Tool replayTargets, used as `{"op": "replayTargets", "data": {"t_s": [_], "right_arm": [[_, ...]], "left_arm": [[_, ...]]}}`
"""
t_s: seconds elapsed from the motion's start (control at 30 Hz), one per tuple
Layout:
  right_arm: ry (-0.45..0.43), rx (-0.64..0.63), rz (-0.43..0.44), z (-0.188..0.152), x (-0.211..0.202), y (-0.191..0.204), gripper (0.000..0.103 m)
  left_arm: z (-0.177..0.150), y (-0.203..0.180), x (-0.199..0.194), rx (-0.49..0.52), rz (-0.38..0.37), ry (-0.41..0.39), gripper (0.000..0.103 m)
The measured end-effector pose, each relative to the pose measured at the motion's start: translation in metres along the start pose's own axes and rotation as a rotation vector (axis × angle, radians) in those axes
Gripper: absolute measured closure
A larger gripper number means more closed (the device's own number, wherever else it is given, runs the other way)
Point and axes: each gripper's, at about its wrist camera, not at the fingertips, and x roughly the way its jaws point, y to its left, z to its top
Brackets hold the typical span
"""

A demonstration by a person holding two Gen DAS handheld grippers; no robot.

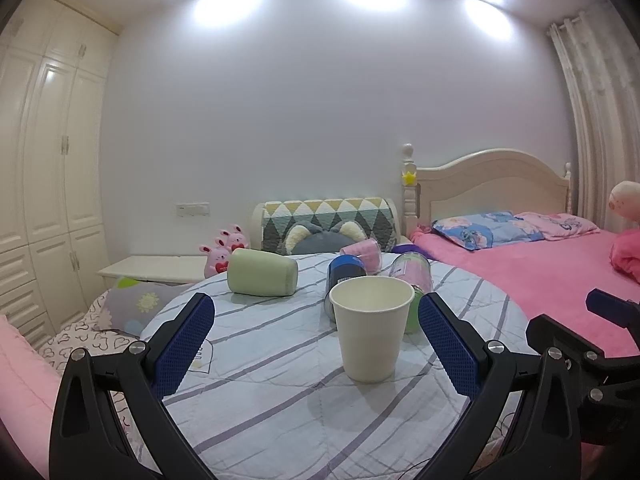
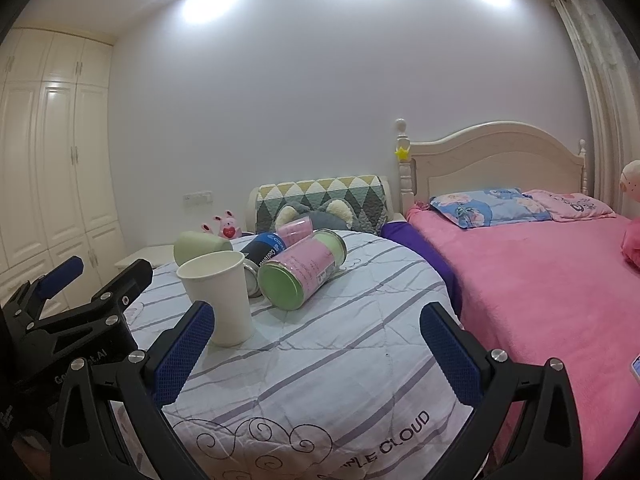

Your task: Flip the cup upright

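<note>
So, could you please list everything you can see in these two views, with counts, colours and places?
Paper cup: 1, white, upright, near on the quilt.
Green cup: 1, pale green, on its side, far left.
Cans: 3 on their sides behind the paper cup; pink-green, dark blue, pink.
Quilt: 1, white with grey stripes.
Pink bed: 1, right; blue and pink pillows.
Bunny toys: pink, by the nightstand.
Wardrobe: cream, left.
Left gripper: open, either side of the paper cup, not touching.
Right gripper: open, empty.
</note>
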Motion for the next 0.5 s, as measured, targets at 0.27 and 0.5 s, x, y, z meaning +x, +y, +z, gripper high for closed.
{"op": "replayTargets", "data": {"t_s": [0.27,0.5], "right_arm": [[0.009,0.0,0.003,0.0006,0.0022,-0.0004,0.0],[0.016,-0.005,0.003,-0.0013,0.0032,0.0011,0.0]], "left_arm": [[0.0018,0.0056,-0.0006,-0.027,0.002,0.002,0.0],[0.0013,0.0071,0.0015,-0.024,0.008,0.005,0.0]]}}
